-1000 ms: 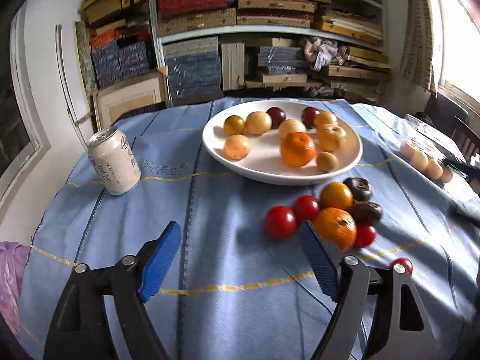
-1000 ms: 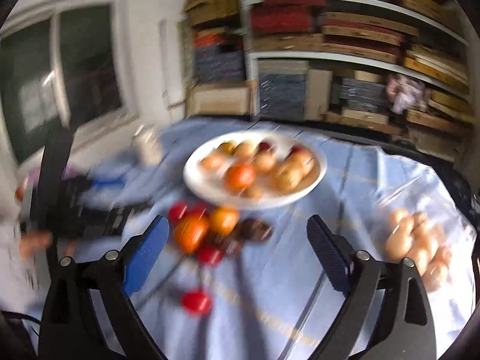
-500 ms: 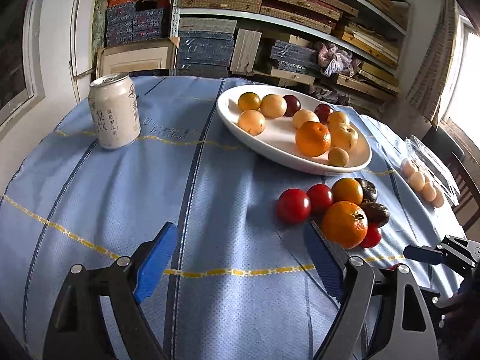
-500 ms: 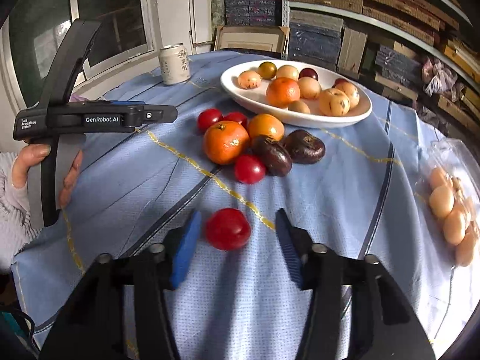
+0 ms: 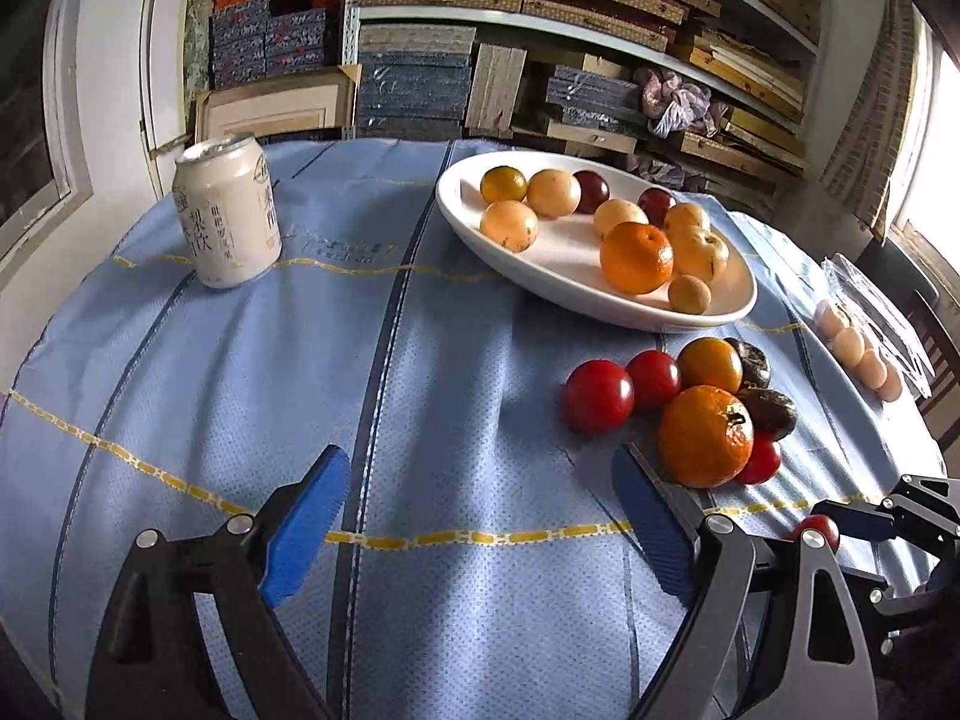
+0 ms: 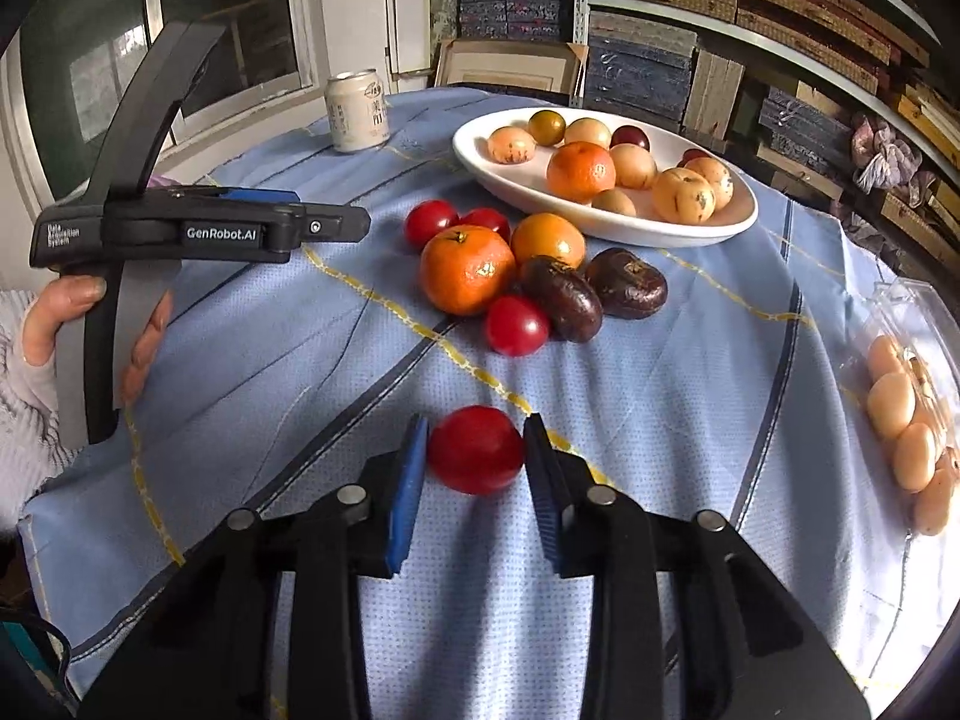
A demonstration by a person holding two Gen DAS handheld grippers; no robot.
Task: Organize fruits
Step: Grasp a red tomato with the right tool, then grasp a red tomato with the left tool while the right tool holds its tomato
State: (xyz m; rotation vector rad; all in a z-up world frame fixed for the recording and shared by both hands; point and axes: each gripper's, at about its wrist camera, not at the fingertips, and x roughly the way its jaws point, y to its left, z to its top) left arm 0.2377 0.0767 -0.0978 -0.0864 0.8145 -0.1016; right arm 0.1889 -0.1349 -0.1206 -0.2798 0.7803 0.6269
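Currently, the right gripper (image 6: 475,450) is closing its fingers (image 6: 408,480) on one red tomato (image 6: 475,449) on the surface (image 6: 660,396); the left gripper (image 5: 480,516) is spreading, empty. Seven fruits are clustering beside the plate (image 6: 690,231).

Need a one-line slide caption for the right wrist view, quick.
Right tongs, just closed, grip a lone red tomato on the blue tablecloth, near the fruit pile and white plate.

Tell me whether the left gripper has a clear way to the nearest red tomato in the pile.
Probably yes. The left gripper hangs open over bare cloth, and the red tomato sits at the pile's near-left edge with nothing before it; the big orange lies just right.
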